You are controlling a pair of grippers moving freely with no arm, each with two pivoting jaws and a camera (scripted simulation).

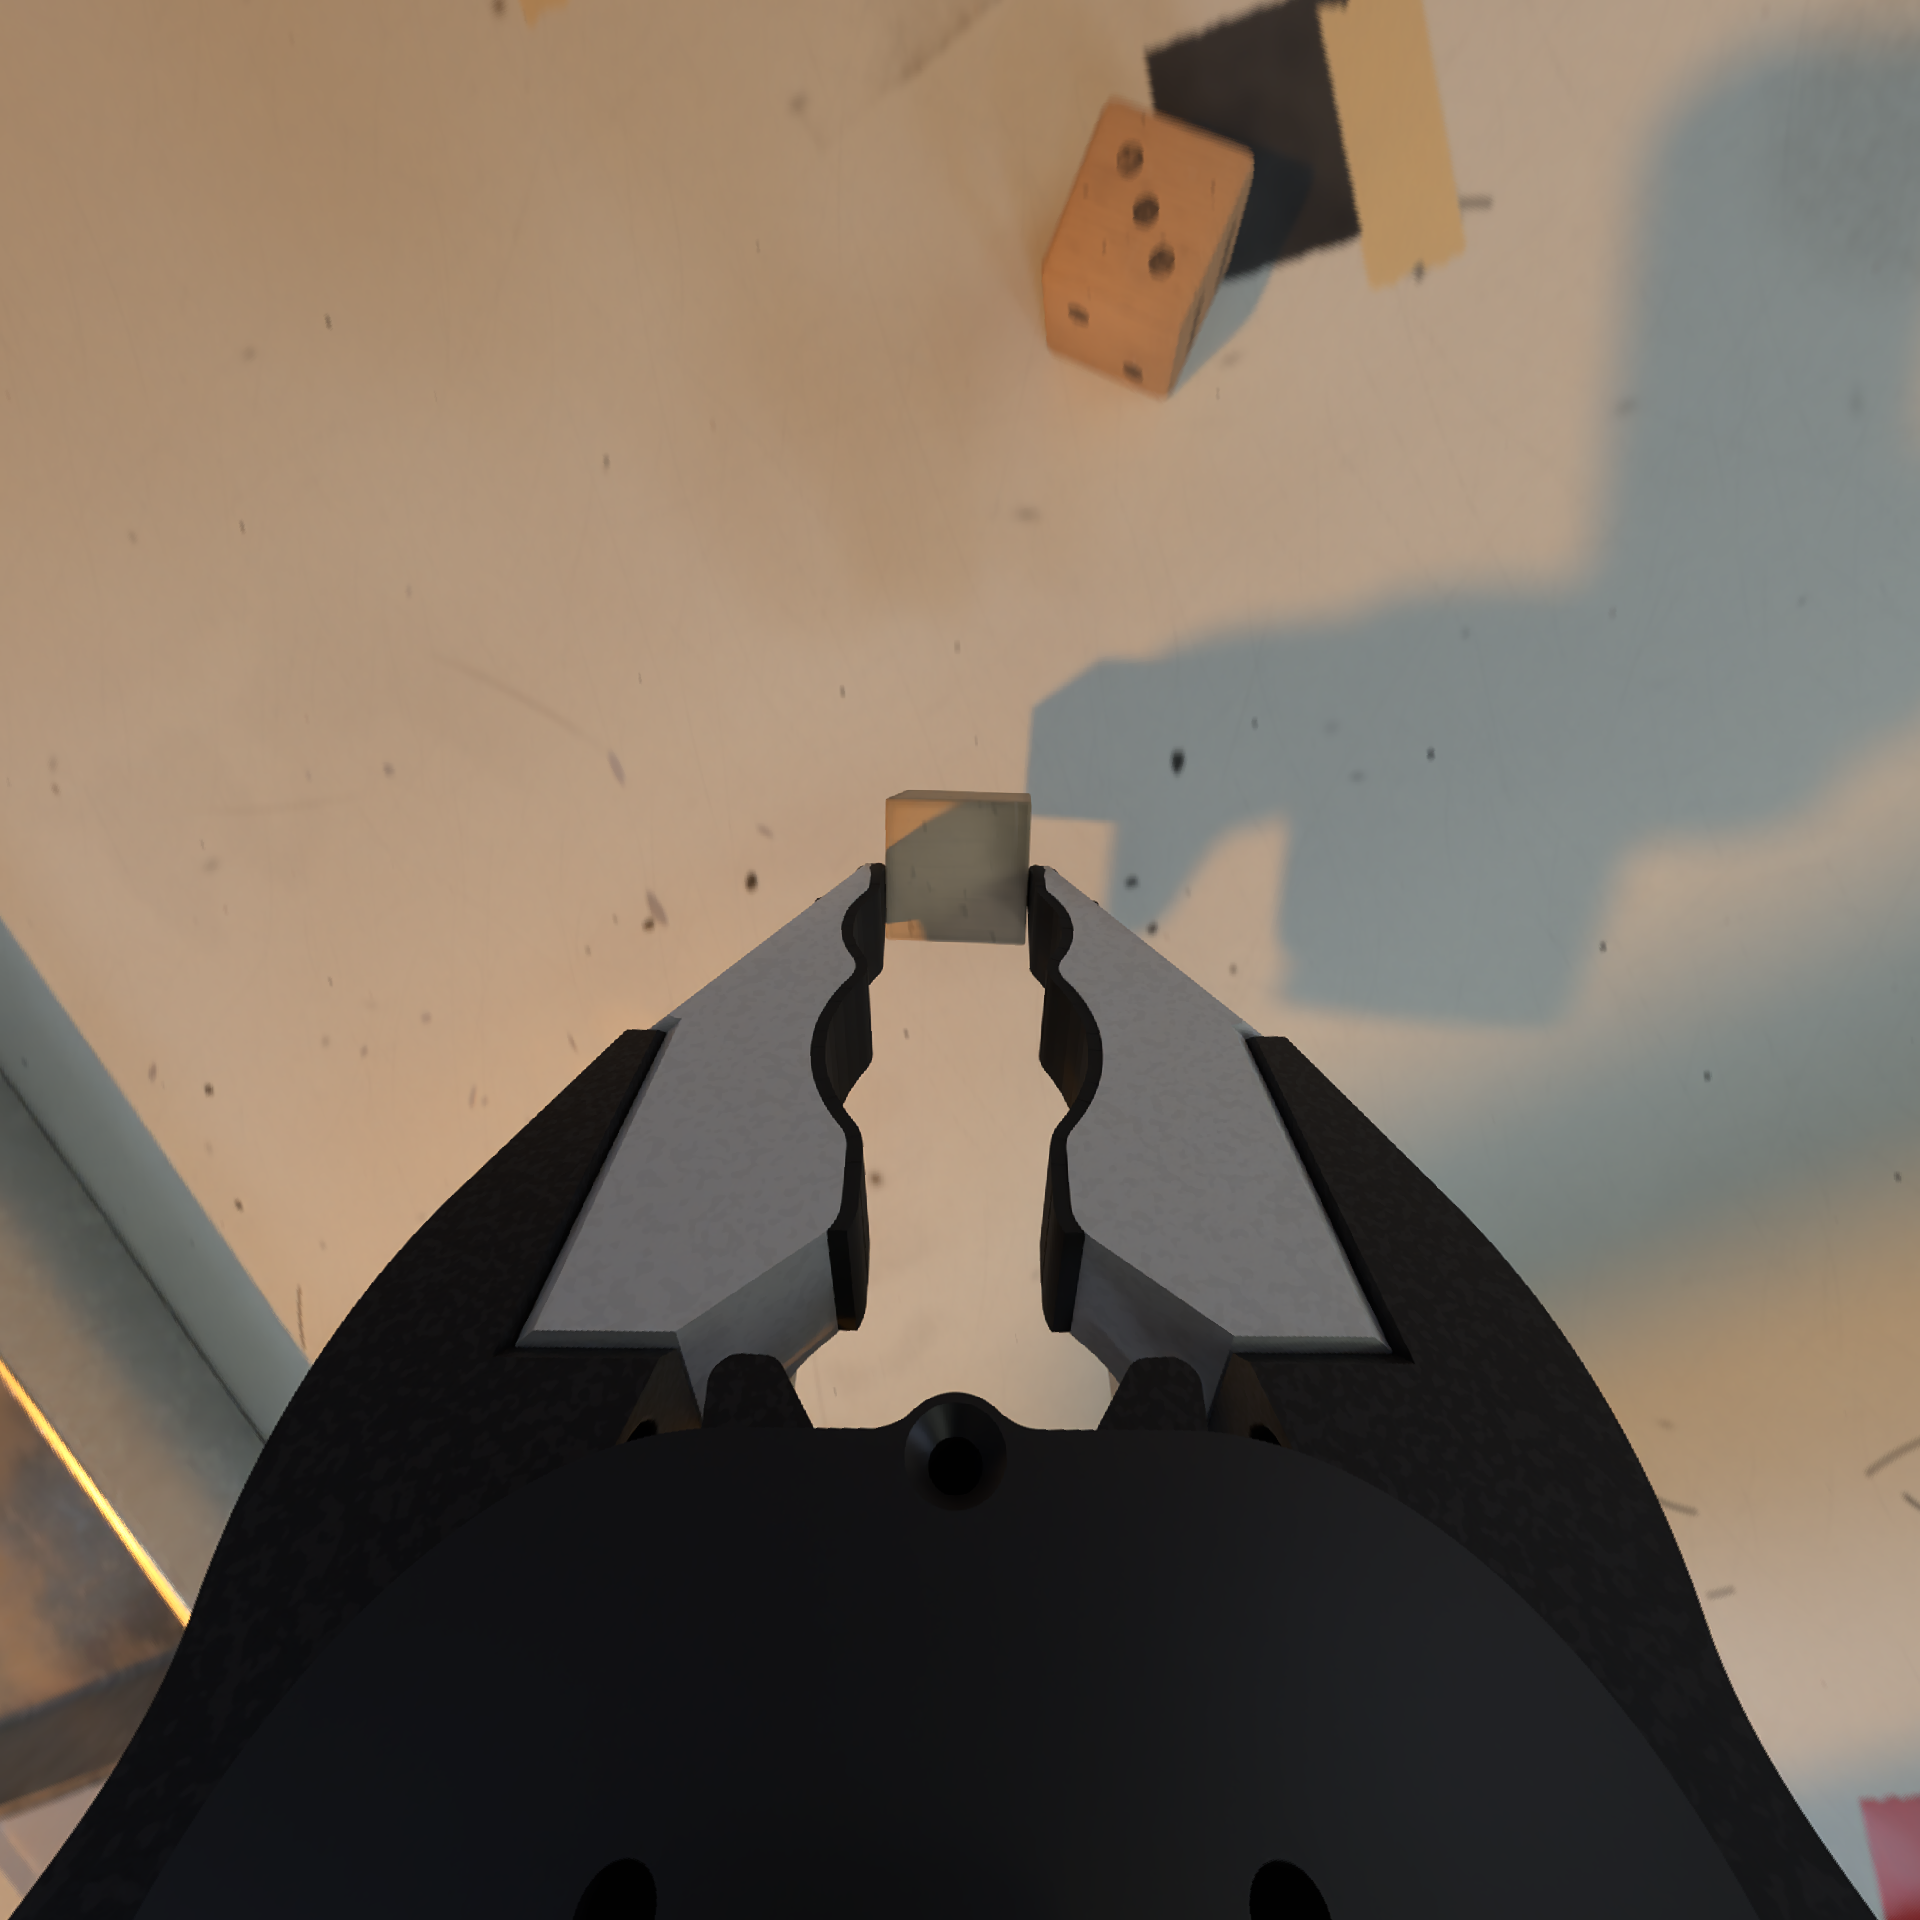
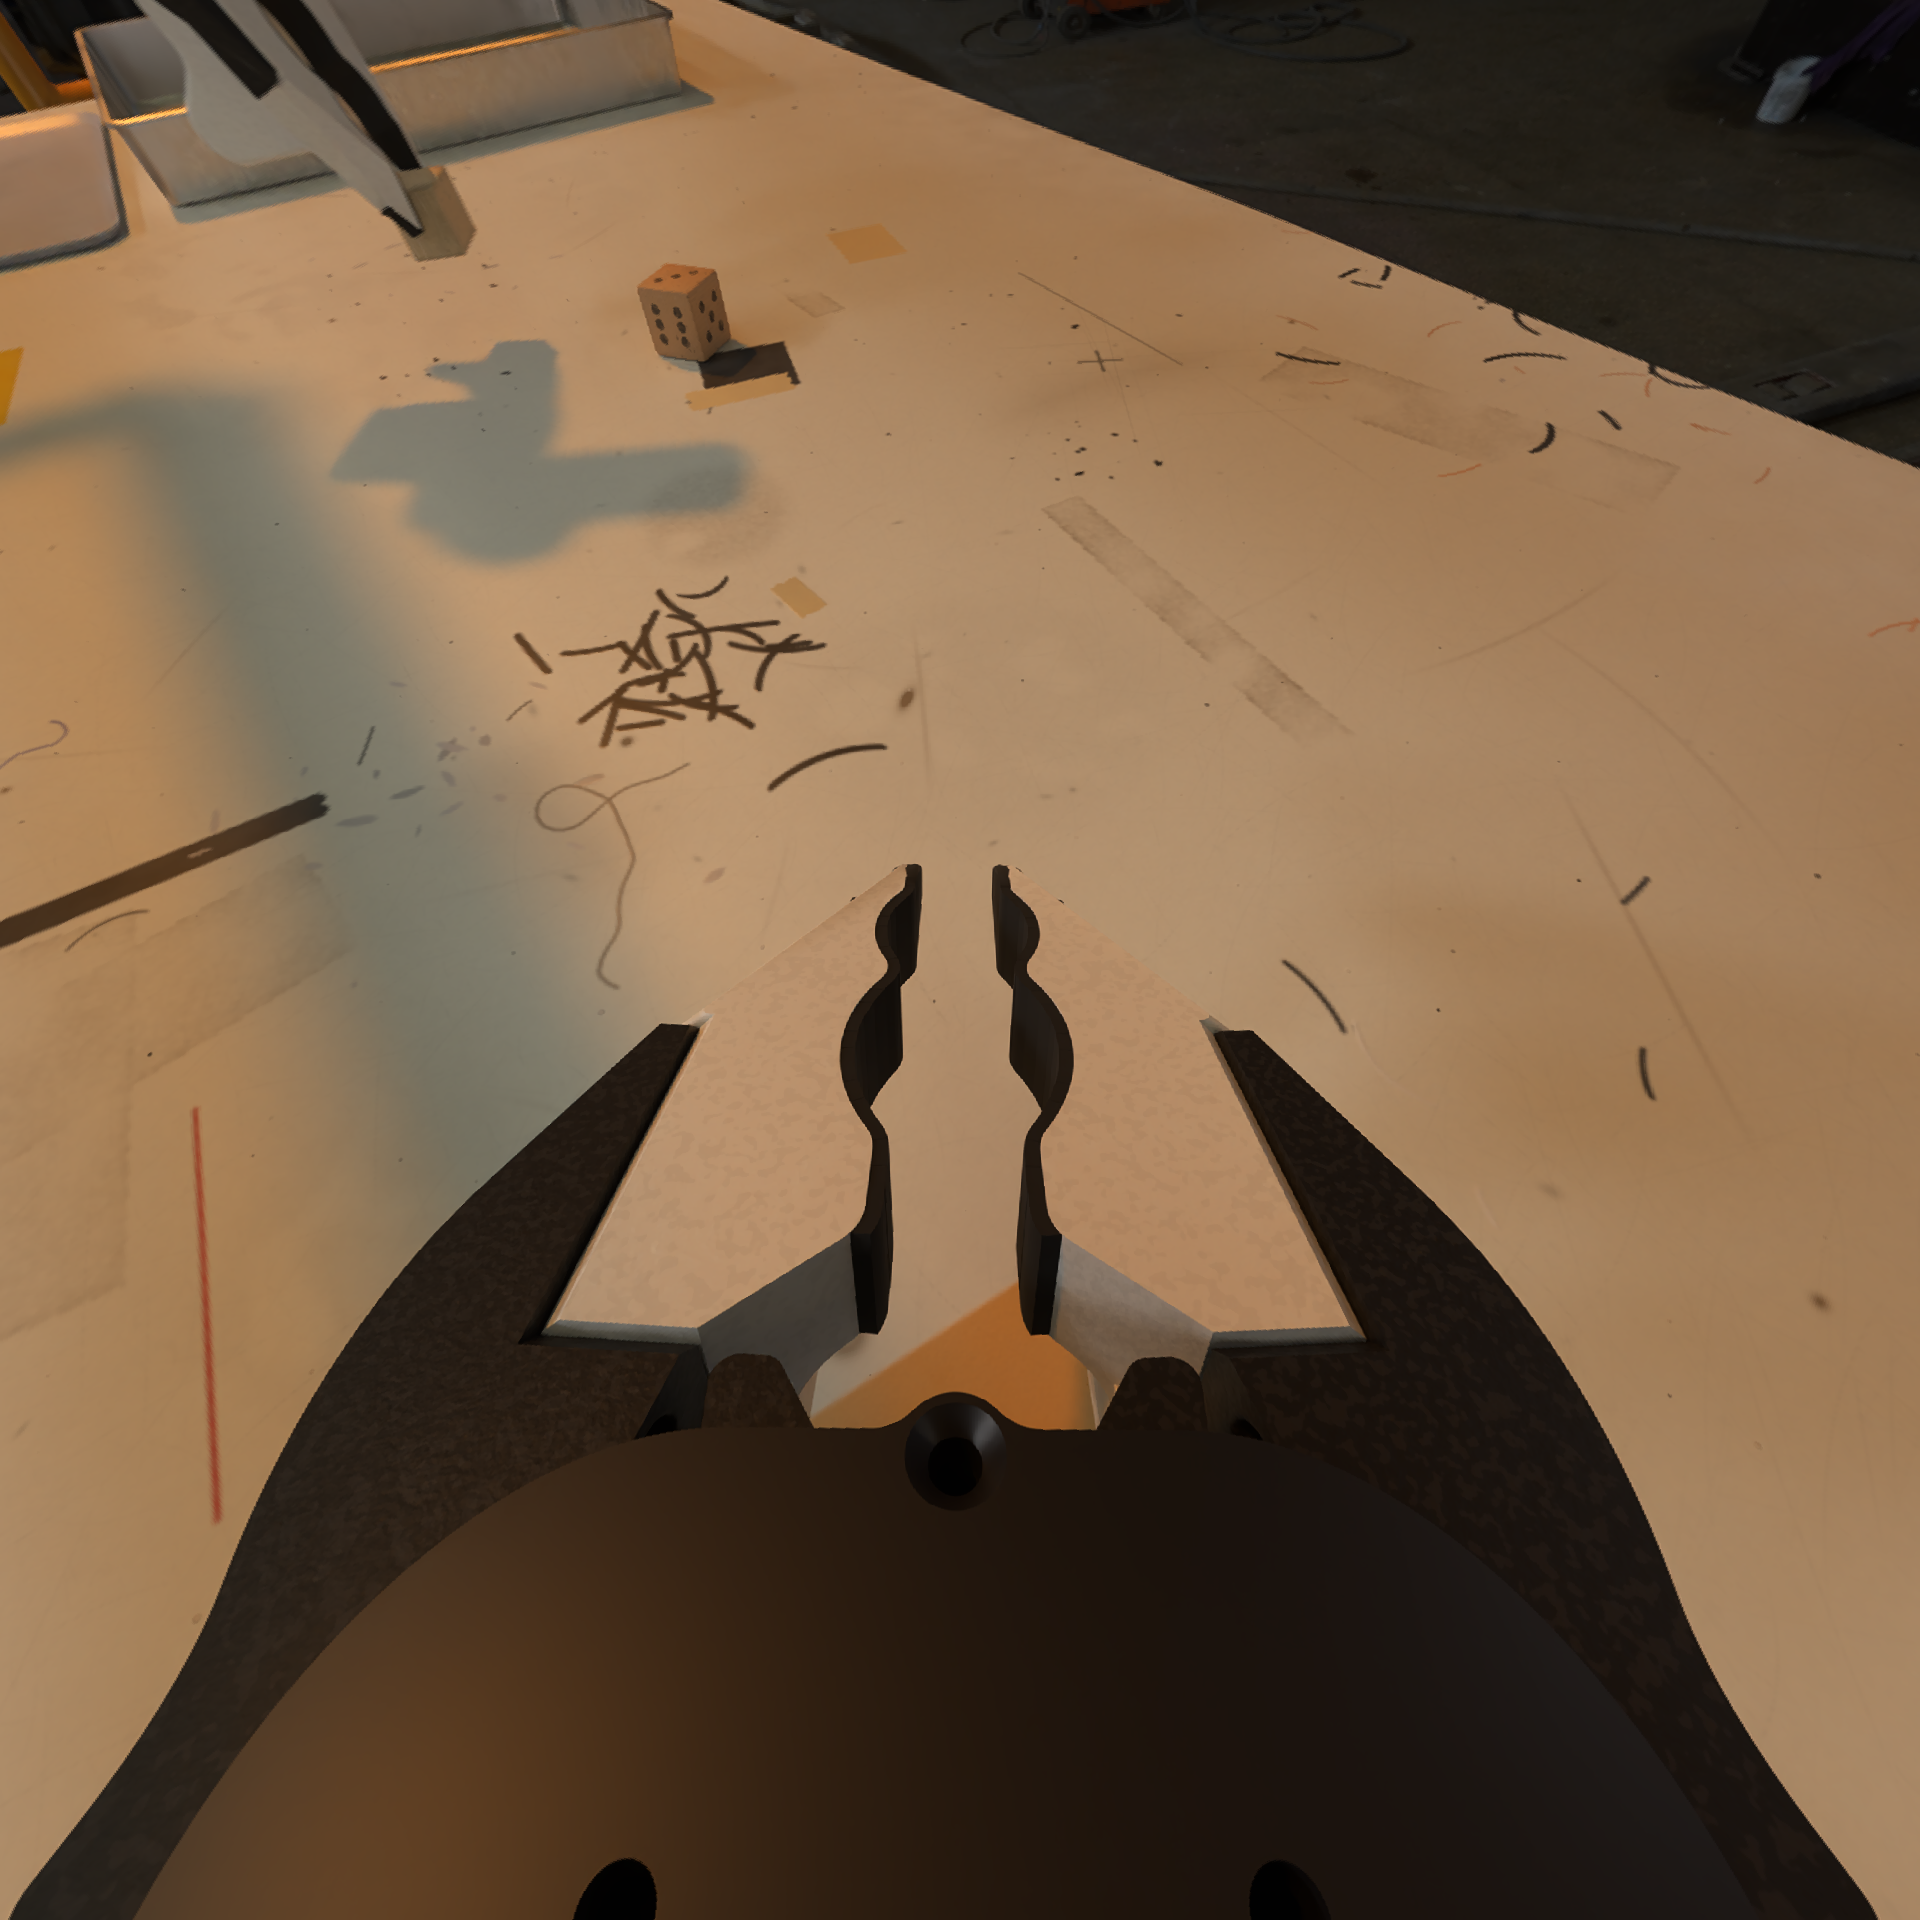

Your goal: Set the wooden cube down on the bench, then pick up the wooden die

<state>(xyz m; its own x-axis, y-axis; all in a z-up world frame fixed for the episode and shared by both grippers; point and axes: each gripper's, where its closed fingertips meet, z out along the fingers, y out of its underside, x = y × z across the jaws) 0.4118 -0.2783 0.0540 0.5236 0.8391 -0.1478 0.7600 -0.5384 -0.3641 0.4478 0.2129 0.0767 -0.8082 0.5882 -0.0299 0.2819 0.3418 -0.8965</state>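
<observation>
My left gripper is shut on a small pale wooden cube, pinched between the fingertips low over the tan bench. I cannot tell whether the cube touches the bench. The wooden die with dark pips lies ahead and to the right of it, by a black tape patch. In the right wrist view the left gripper with the cube is far off at the upper left, and the die sits to their right. My right gripper is empty, jaws a narrow gap apart, above the bench.
A metal tray stands at the far left end behind the left gripper; it also shows in the left wrist view. A white tray is beside it. Wire scraps litter the middle. The bench edge runs along the right.
</observation>
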